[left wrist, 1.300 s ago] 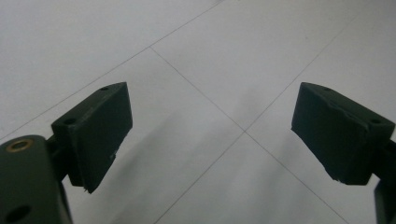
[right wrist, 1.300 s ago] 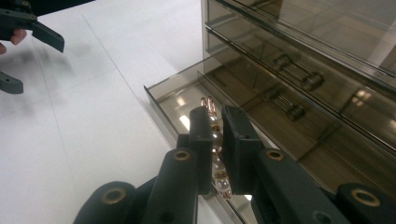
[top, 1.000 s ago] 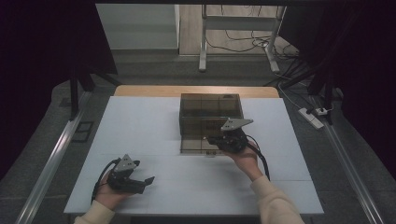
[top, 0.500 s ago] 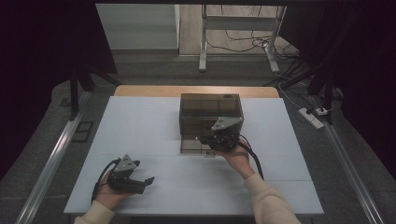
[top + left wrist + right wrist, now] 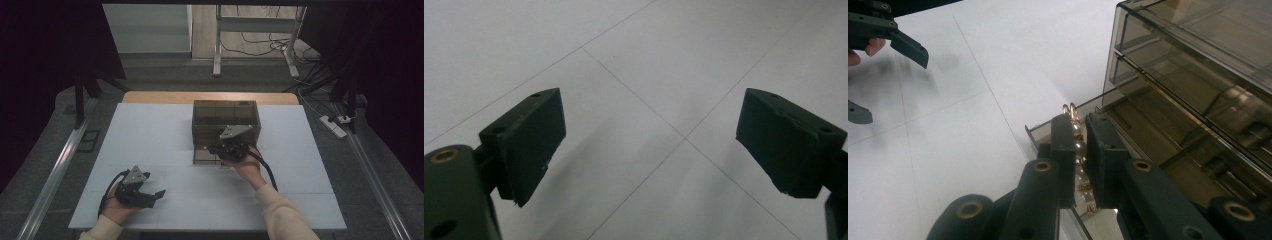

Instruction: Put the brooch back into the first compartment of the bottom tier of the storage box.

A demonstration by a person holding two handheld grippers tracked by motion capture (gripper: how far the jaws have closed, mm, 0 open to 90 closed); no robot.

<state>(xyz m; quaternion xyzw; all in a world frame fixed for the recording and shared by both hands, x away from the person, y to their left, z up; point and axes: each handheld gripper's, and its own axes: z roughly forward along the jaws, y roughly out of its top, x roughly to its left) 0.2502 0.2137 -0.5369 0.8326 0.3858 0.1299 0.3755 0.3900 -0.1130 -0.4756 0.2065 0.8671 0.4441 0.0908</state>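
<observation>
A smoky, see-through drawer box (image 5: 225, 117) (image 5: 1198, 60) stands at the middle of the white table (image 5: 150, 135). Its bottom drawer (image 5: 204, 157) (image 5: 1037, 134) is pulled out toward me. My right gripper (image 5: 211, 148) (image 5: 1079, 122) hovers over that drawer's front left corner, shut on a string of pearl and gold beads (image 5: 1078, 147) that hangs between the pads. My left gripper (image 5: 156, 195) (image 5: 649, 135) rests low over the table's front left, open, with only bare tabletop between its jaws. It also shows far off in the right gripper view (image 5: 893, 87).
A wooden strip (image 5: 150, 97) edges the table's far side. A metal rail (image 5: 55, 170) runs along the floor at left, and a power strip (image 5: 334, 126) lies on the floor at right. White tabletop stretches wide on both sides of the box.
My right gripper has slid left along the front of the box with the bead string in it, ending over the open drawer. The left gripper has stayed put.
</observation>
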